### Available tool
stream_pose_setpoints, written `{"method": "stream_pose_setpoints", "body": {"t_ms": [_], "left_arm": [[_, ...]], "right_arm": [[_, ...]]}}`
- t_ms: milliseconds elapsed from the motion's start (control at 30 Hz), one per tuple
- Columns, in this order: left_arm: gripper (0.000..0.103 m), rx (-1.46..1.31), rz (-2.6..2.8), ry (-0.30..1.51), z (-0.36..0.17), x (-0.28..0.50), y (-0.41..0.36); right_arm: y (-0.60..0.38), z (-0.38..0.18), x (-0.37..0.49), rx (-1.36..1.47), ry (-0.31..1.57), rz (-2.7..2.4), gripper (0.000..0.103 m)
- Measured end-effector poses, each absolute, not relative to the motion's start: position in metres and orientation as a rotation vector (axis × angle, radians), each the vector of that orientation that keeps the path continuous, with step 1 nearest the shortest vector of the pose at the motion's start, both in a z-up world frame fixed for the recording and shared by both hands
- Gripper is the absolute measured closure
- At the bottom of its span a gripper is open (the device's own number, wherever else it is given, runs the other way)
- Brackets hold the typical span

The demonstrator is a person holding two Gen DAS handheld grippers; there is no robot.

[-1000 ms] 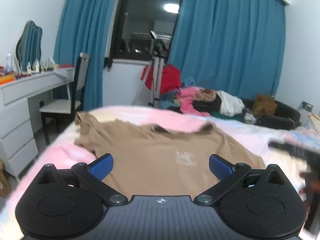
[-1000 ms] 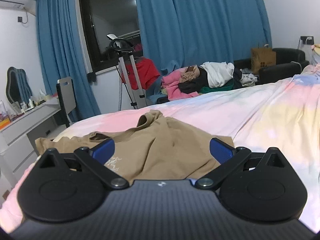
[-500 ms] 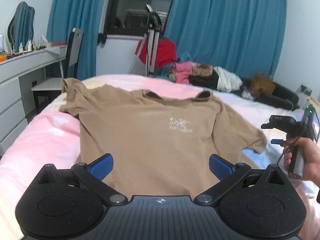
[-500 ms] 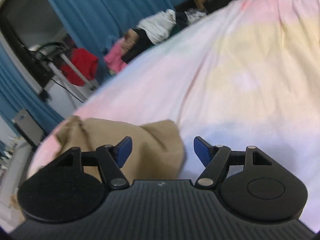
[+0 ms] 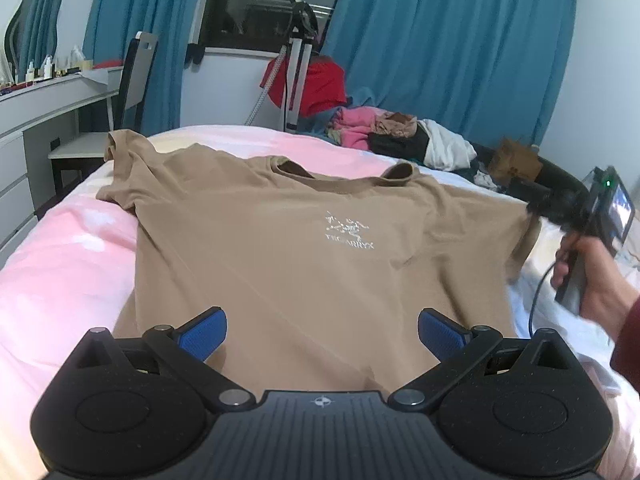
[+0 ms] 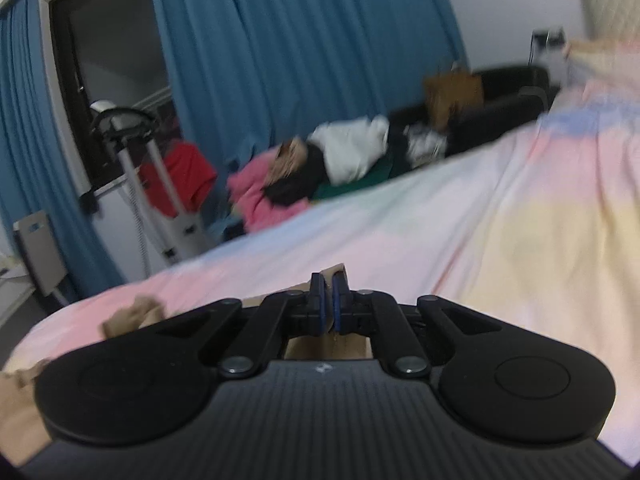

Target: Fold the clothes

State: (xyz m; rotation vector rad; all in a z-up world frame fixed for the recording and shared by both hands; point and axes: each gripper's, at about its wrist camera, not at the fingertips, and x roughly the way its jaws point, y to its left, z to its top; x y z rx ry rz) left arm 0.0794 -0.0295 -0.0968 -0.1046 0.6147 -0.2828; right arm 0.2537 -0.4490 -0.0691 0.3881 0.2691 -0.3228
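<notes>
A tan T-shirt (image 5: 304,248) lies spread on the pastel-sheeted bed (image 5: 60,280), blue curtains (image 5: 440,52) behind. The left hand-held gripper (image 5: 322,330) hovers open above its hem; the right hand-held gripper (image 6: 327,300) pinches its sleeve edge.

Dim indoor light w/ a ceiling lamp reflected in the dark window pane (image 5: 256,4). Left view mostly sharp; right view motion-blurred. Fisheye bends the long blue curtains (image 6: 288,60); corners vignetted black.
</notes>
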Motion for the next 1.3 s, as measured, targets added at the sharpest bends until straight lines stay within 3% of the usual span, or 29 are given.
{"method": "stream_pose_setpoints", "body": {"t_ms": [233,400,433,467,533,600,1000,1300], "left_arm": [[0.0,-0.065,-0.305,0.619,-0.102,0.083,-0.04],[0.0,-0.065,-0.296,0.614,-0.101,0.09,-0.039],[0.0,-0.063,-0.289,0.607,-0.1,0.09,-0.039],[0.0,-0.062,-0.284,0.604,-0.1,0.09,-0.038],[0.0,-0.064,-0.275,0.606,-0.1,0.089,-0.035],[0.0,-0.076,-0.267,0.616,-0.1,0.088,-0.031],[0.0,-0.145,-0.225,0.645,-0.097,0.081,-0.017],[0.0,-0.197,-0.229,0.676,-0.103,0.088,-0.012]], "right_arm": [[-0.488,-0.079,0.272,0.488,0.247,-0.388,0.095],[-0.493,-0.095,0.268,0.586,0.31,-0.385,0.088],[-0.493,-0.096,0.265,0.611,0.316,-0.376,0.072],[-0.492,-0.096,0.262,0.637,0.323,-0.367,0.044],[-0.489,-0.098,0.244,0.697,0.301,-0.315,0.012],[-0.486,-0.1,0.226,0.757,0.298,-0.26,0.014],[-0.436,-0.15,0.228,1.11,0.712,-0.045,0.014],[-0.439,-0.159,0.237,1.084,0.42,-0.155,0.014]]}}
